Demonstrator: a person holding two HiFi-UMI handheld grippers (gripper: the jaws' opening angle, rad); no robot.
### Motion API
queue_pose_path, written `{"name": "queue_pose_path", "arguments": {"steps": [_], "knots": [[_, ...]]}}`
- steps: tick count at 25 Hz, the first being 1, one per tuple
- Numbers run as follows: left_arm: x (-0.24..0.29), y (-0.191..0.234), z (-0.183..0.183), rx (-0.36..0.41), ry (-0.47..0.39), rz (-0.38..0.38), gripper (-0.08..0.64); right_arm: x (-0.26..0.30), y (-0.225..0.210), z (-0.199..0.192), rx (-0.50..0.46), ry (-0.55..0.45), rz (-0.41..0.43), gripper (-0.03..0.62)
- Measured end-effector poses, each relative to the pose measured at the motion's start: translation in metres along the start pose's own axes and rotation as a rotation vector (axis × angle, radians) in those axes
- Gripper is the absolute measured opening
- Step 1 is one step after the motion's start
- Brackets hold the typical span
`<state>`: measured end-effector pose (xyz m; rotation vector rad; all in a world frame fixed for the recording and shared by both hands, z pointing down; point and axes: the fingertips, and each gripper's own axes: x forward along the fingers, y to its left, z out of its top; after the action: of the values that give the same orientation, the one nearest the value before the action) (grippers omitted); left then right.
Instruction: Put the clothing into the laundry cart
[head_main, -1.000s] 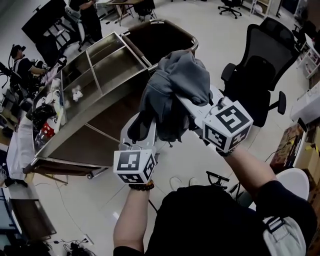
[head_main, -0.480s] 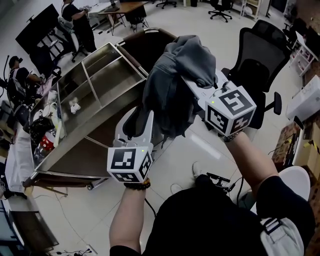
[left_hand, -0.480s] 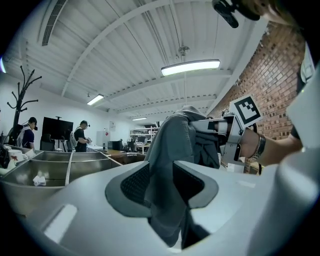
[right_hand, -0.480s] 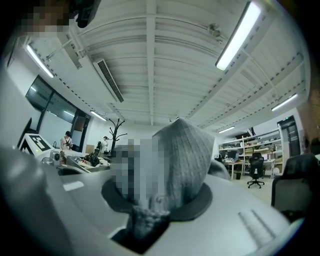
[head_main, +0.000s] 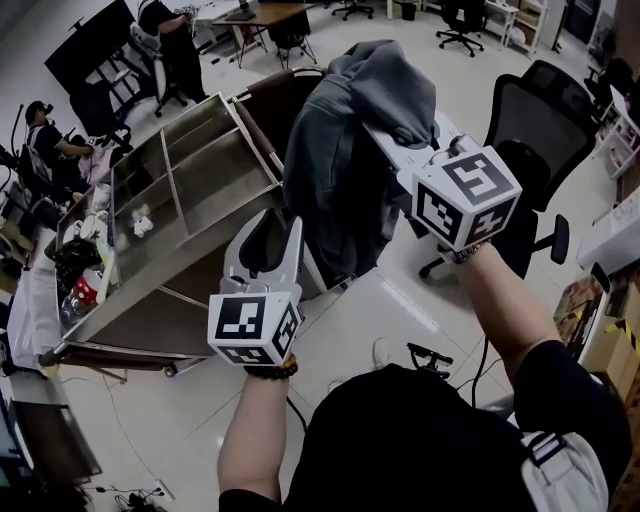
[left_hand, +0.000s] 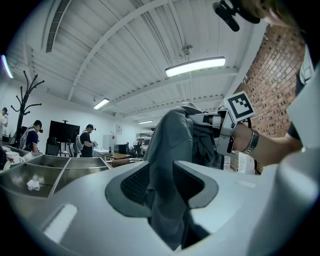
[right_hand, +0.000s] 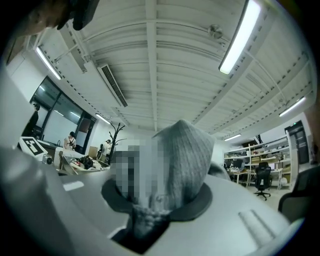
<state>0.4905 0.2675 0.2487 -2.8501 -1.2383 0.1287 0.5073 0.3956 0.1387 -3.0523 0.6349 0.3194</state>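
Note:
A grey hooded garment (head_main: 345, 160) hangs in the air between my two grippers. My left gripper (head_main: 268, 228) is shut on its lower hanging part, and the cloth (left_hand: 167, 145) runs up out of the jaws in the left gripper view. Higher and to the right, my right gripper (head_main: 385, 135) is shut on the top of the garment; a bunched fold (right_hand: 187, 160) bulges from its jaws. Behind the garment stands the dark laundry cart (head_main: 268, 95), its round rim partly hidden by the cloth.
A steel trolley with open compartments (head_main: 175, 195) adjoins the cart on the left. A black office chair (head_main: 545, 110) stands at the right. Two people (head_main: 48, 135) work near a cluttered table (head_main: 75, 265) at the far left. Cables (head_main: 430, 358) lie on the floor.
Both grippers have lifted the garment higher and farther forward toward the cart. It now hangs longer between them.

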Motion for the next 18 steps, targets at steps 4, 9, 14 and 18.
{"name": "queue_pose_path", "arguments": {"steps": [4, 9, 14, 18], "knots": [[0.024, -0.013, 0.001, 0.013, 0.002, 0.027, 0.14, 0.01, -0.029, 0.01, -0.009, -0.012, 0.03, 0.132], [0.044, -0.02, 0.0, 0.029, 0.011, 0.058, 0.14, 0.029, -0.054, 0.018, -0.015, -0.017, 0.057, 0.132], [0.059, -0.023, -0.002, 0.042, 0.021, 0.078, 0.14, 0.054, -0.075, 0.011, -0.021, 0.004, 0.058, 0.132], [0.067, -0.022, -0.007, 0.045, 0.031, 0.092, 0.14, 0.077, -0.089, -0.018, -0.02, 0.066, 0.054, 0.132]]}}
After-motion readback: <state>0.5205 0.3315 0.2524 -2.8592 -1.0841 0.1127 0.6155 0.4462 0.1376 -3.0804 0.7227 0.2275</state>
